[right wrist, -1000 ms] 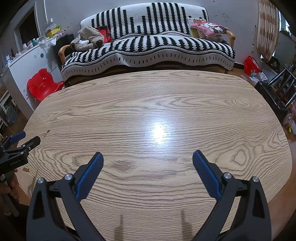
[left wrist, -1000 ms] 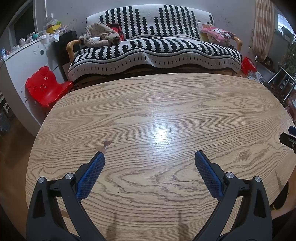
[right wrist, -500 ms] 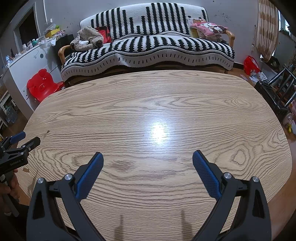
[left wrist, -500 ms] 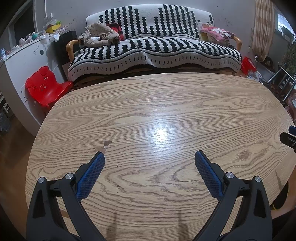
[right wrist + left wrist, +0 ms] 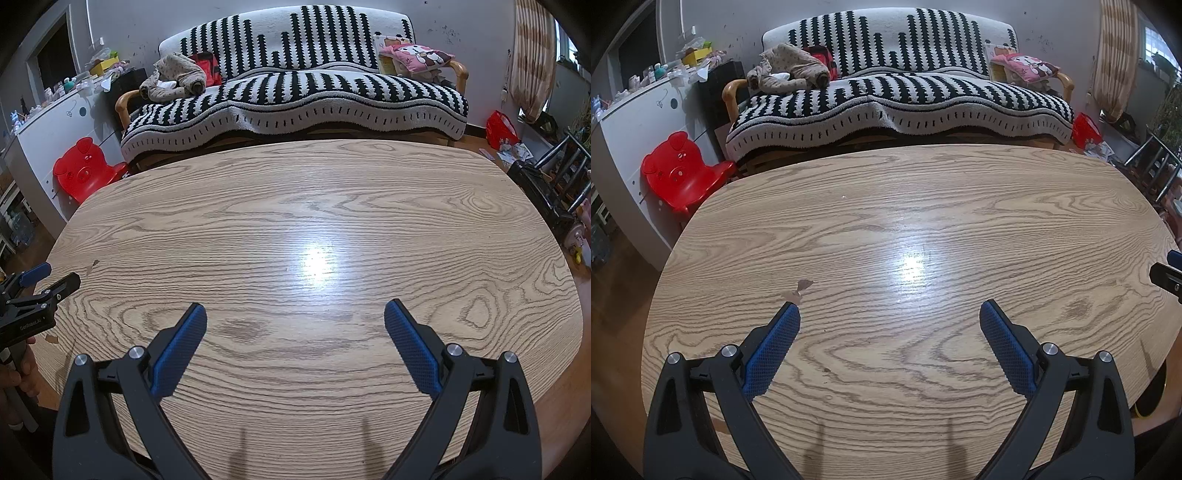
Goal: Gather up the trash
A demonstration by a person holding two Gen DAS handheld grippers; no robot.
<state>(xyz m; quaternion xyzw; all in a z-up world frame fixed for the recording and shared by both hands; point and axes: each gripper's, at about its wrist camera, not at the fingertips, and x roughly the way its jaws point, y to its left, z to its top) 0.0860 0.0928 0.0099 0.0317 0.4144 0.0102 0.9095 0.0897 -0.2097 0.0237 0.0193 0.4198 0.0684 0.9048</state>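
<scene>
Two small brown scraps (image 5: 799, 290) lie on the oval wooden table (image 5: 923, 206), just beyond the left fingertip of my left gripper (image 5: 889, 314). That gripper is open and empty, low over the near part of the table. In the right wrist view the scraps (image 5: 94, 264) show as tiny specks near the table's left edge. My right gripper (image 5: 295, 314) is open and empty over the table's near middle. The left gripper also shows in the right wrist view (image 5: 40, 284) at the far left, held by a hand.
A black-and-white striped sofa (image 5: 897, 99) stands behind the table. A red child's chair (image 5: 679, 173) and a white cabinet (image 5: 635, 122) are at the left. A red bag (image 5: 500, 129) and a dark metal chair (image 5: 550, 177) are at the right.
</scene>
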